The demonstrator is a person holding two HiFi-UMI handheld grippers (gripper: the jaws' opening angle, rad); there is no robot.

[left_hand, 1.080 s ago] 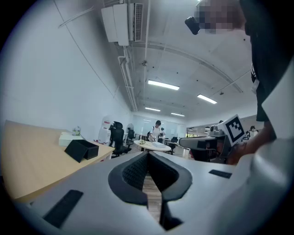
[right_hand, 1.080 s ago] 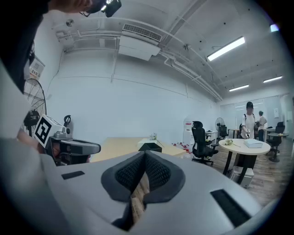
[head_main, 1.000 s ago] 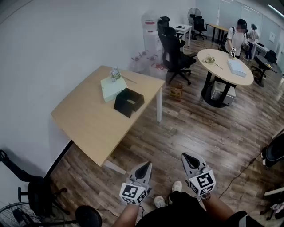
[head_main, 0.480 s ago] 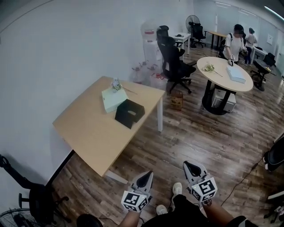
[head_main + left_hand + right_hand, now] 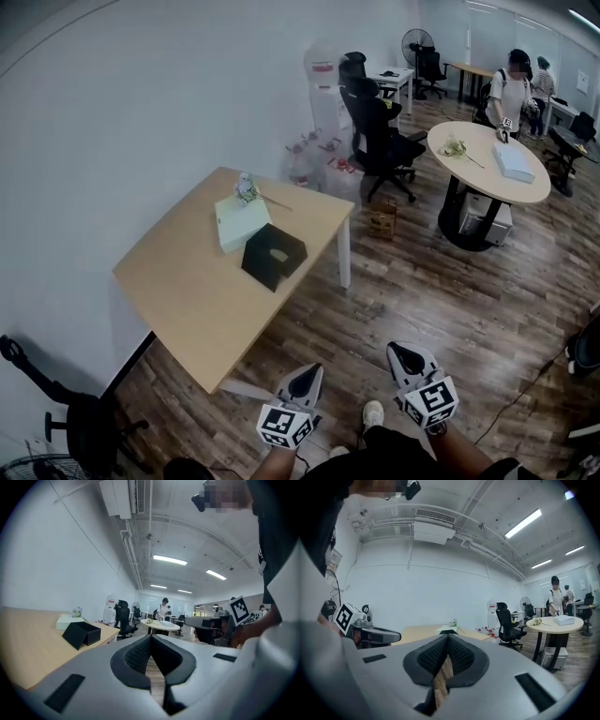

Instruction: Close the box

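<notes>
— What's the small thing [image 5: 247,187] beside the white box [image 5: 240,221]?
— Too small to tell.
— Anything inside the black box [image 5: 273,255]?
— Too dark to see. And the chair [image 5: 82,414] is cut off at the head view's lower left edge.

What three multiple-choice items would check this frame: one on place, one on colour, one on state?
1. The open box sits on: A the round table; B the rectangular wooden table; C the floor.
2. The open box is: A black; B red; C white.
3. The left gripper and right gripper are: A both shut and empty; B both open; C shut on the box.
Answers: 1 B, it lies beside a pale flat box on that table; 2 A, it is dark all over; 3 A, each gripper view shows the jaws together with nothing between, away from the table.
</notes>
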